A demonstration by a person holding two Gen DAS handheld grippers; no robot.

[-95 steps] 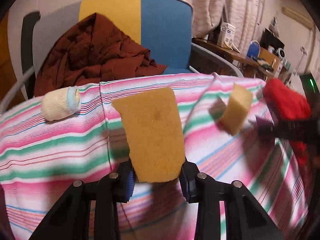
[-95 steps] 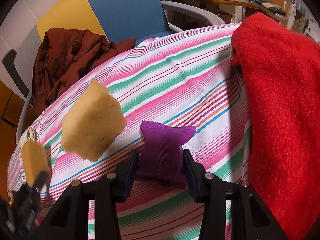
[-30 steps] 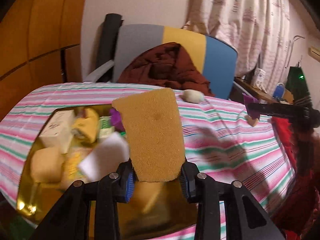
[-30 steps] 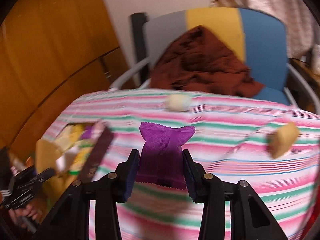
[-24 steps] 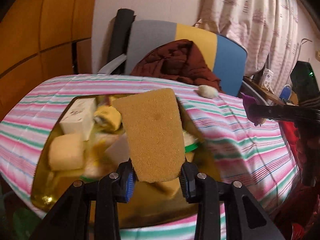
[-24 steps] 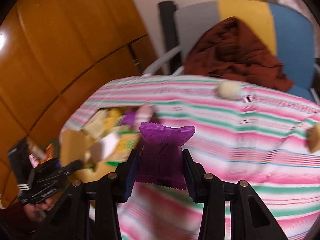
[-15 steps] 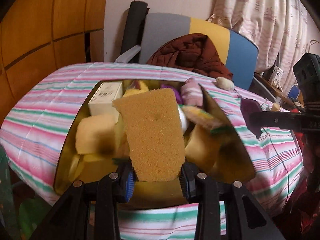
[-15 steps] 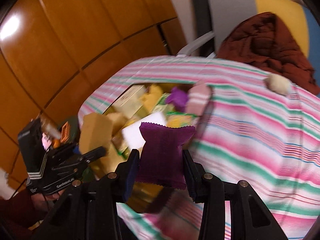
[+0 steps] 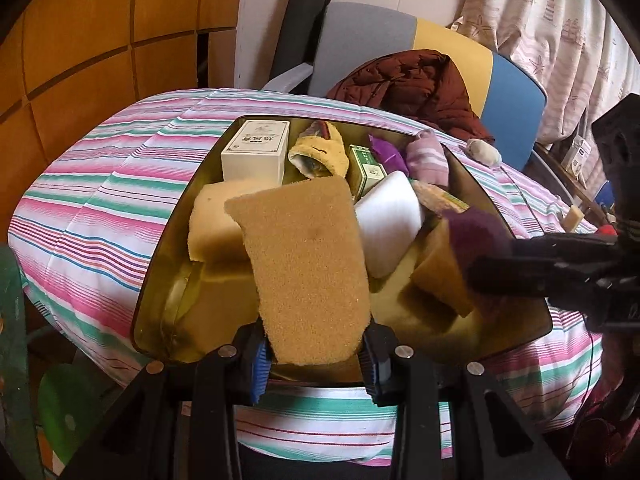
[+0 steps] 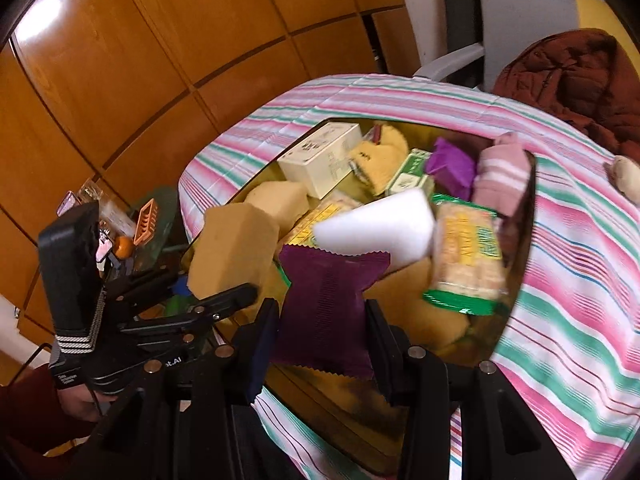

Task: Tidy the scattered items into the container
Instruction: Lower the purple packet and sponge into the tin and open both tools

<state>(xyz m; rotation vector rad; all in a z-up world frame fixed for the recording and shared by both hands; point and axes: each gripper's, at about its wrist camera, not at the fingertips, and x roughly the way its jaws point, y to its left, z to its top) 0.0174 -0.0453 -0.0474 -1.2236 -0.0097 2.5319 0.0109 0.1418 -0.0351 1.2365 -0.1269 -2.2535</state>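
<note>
A: Left wrist view. What is the left gripper (image 9: 314, 360) doing?
B: Its jaws are clamped on the lower end of a tan sponge (image 9: 306, 268), which stands upright between the blue pads, over the near half of the gold container (image 9: 158, 264)

A: And the right gripper (image 10: 322, 344)?
B: Its jaws are clamped on a purple sachet (image 10: 328, 312) with serrated edges, held above the container's near rim. In the left wrist view it enters from the right, the sachet over a sponge block (image 9: 438, 276) inside the container

A: Where does the container sit, and what does it hold?
B: On a striped tablecloth (image 9: 100, 184), toward the table's left end. Inside: a cream box (image 9: 256, 150) at the far left corner, a yellow sock (image 9: 320, 152) beside it, a small green box (image 9: 366, 168), a white foam block (image 9: 388, 228), a pink striped sock (image 9: 428, 158) leaning on the far right wall, and a cracker packet (image 10: 466, 256)

A: What lies outside it?
B: A rolled cream sock (image 9: 484, 152) on the cloth beyond the far right corner, and a small sponge piece (image 9: 572, 216) well apart at the right. A brown jacket (image 9: 416, 84) lies on the chair (image 9: 516, 100) behind the table
</note>
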